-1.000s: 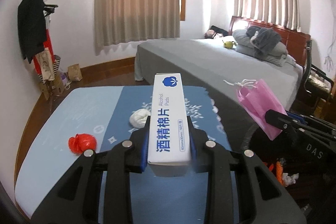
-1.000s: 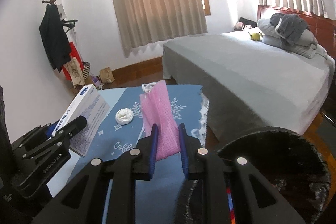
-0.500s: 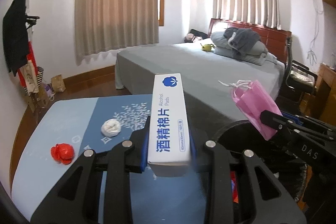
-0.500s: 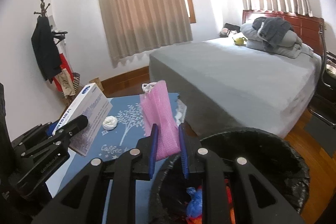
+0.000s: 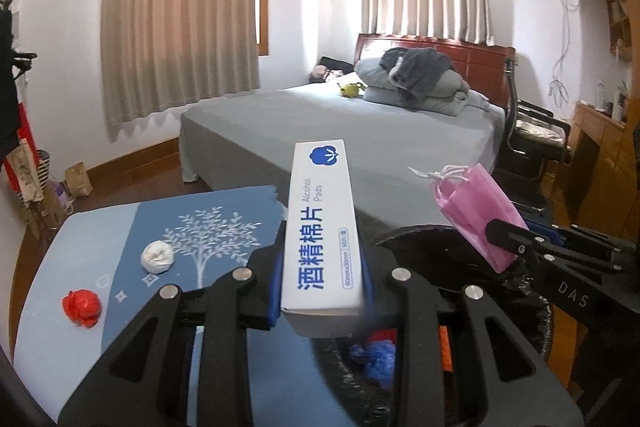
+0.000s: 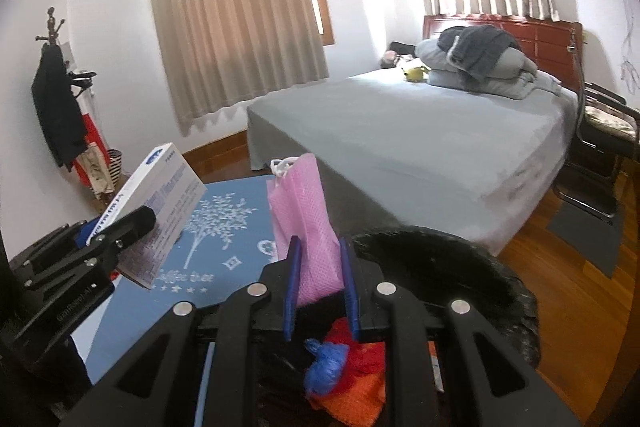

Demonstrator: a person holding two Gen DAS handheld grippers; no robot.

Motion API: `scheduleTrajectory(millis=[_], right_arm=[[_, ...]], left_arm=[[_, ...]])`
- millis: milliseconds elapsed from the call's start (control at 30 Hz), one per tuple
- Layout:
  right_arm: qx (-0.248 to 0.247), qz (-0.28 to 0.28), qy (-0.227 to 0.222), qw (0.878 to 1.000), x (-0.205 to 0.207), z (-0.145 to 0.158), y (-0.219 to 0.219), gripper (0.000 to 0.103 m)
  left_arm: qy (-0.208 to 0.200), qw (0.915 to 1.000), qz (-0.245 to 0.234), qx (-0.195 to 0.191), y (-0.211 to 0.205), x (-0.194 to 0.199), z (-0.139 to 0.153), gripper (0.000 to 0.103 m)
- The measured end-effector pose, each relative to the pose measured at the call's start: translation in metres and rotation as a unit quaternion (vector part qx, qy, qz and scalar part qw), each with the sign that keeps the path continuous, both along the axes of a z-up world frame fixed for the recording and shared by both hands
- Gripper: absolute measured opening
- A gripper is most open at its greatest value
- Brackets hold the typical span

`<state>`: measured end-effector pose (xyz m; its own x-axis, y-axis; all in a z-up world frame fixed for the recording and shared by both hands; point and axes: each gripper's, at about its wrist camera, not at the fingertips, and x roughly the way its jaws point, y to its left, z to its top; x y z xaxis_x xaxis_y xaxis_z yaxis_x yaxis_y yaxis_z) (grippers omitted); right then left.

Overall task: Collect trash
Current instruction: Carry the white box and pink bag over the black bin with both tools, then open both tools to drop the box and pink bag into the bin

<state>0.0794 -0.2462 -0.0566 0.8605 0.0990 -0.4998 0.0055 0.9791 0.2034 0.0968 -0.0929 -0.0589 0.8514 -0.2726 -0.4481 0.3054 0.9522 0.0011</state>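
My left gripper is shut on a white alcohol pads box, which sticks up and forward; the box also shows in the right wrist view. My right gripper is shut on a pink face mask, seen from the side in the left wrist view. Both hang over the rim of a black-lined trash bin holding blue, red and orange scraps. On the blue table mat lie a white paper wad and a red crumpled piece.
A grey bed with a pile of bedding stands beyond the table. A black chair and wooden furniture are at the right. A coat rack with bags stands by the left wall. Wooden floor lies right of the bin.
Both grippers have swung to the right with their loads, from over the table to over the trash bin. The wad and red piece have slid left in view. Neither grip has changed.
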Motion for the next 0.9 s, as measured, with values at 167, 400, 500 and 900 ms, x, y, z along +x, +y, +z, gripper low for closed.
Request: scheduleTrajectory(millis=[167, 400, 500, 900], right_arm=[[-0.002, -0.026, 0.009, 1.0, -0.01, -0.005, -0.021, 0.02], [-0.005, -0.053, 0.027, 0.998, -0.02, -0.017, -0.043, 0.02], [-0.006, -0.062, 0.035, 0.997, -0.022, -0.024, -0.052, 0.02], [-0.003, -0.078, 0.072, 0.994, -0.02, -0.054, -0.068, 0.023]], left_arm=[[-0.001, 0.9997, -0.025, 0.003, -0.022, -0.003, -0.002, 0.029], [0.007, 0.9982, -0.059, 0.005, -0.049, -0.001, -0.012, 0.029], [0.013, 0.9973, -0.071, 0.007, -0.059, 0.0, -0.019, 0.029], [0.058, 0.993, -0.103, 0.01, -0.076, 0.018, -0.053, 0.031]])
